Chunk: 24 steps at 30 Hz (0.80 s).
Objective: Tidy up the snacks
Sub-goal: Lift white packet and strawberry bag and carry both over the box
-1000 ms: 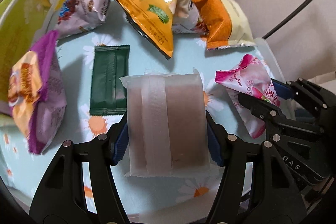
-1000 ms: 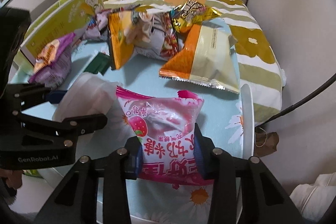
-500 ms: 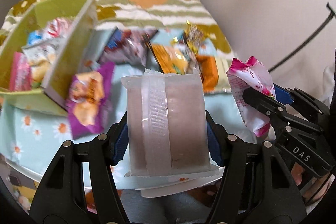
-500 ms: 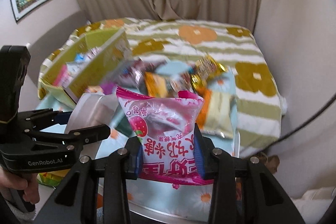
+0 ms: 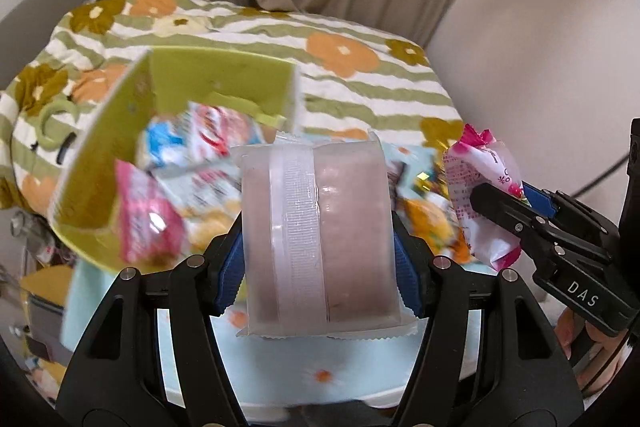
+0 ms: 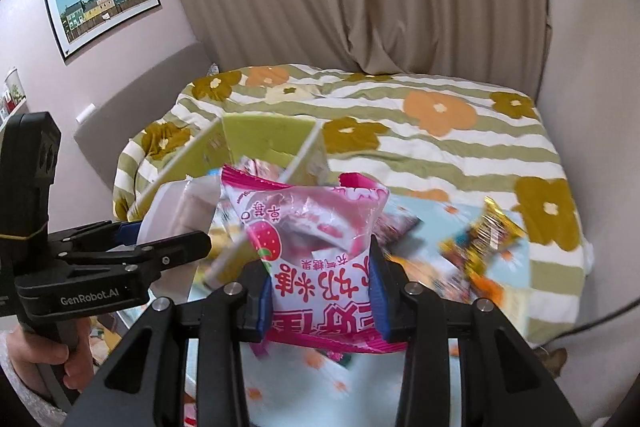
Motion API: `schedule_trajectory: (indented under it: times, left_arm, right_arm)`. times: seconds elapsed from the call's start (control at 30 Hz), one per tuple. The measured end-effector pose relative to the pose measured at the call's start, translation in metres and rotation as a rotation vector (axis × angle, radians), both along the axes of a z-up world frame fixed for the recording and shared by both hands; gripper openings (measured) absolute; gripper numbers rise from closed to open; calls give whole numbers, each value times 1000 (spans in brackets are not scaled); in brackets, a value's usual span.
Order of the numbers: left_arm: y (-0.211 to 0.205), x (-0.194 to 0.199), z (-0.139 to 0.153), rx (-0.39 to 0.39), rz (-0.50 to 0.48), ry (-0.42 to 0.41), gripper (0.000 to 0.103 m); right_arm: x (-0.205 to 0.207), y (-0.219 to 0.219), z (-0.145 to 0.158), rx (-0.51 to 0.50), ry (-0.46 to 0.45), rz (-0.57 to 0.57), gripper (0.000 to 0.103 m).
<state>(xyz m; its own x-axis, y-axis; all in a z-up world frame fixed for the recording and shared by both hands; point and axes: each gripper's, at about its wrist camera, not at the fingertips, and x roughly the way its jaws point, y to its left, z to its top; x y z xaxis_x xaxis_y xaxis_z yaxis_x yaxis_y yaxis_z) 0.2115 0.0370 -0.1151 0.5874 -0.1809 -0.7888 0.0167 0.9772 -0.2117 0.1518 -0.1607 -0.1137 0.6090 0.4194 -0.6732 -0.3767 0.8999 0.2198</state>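
My left gripper (image 5: 318, 259) is shut on a clear-wrapped brown cake pack (image 5: 316, 239), held in the air in front of a green box (image 5: 224, 83) that holds several snack packs. My right gripper (image 6: 322, 297) is shut on a pink strawberry candy bag (image 6: 312, 227), also lifted. The pink bag shows at the right of the left wrist view (image 5: 480, 187), and the cake pack shows at the left of the right wrist view (image 6: 180, 211). Loose snack bags (image 6: 480, 239) lie on the light-blue flowered table top (image 6: 420, 211).
The green box (image 6: 264, 135) stands at the table's left, behind both held packs. A striped flowered bed cover (image 6: 440, 131) lies beyond the table. Curtains and walls close the back. The table's front edge (image 5: 320, 399) is just below my left gripper.
Both grippers have risen and tilted up from the table with their packs, and swung left. The green box is now straight ahead.
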Motion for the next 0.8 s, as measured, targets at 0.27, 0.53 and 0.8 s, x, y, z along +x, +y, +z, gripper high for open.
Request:
schedule_trajectory:
  times: [0.27,0.53,0.8]
  left_arm:
    - [90,80,-4,6,12,29,60]
    - [147,168,-32,36,-47,88,60]
    - [158,211,-69,75,-110,153,64]
  right_arm:
    - [72,84,0,20,48,-3,36]
    - [127,137,-15,18,105,-50,36]
    - [156,158,-36,5,173,-96,36]
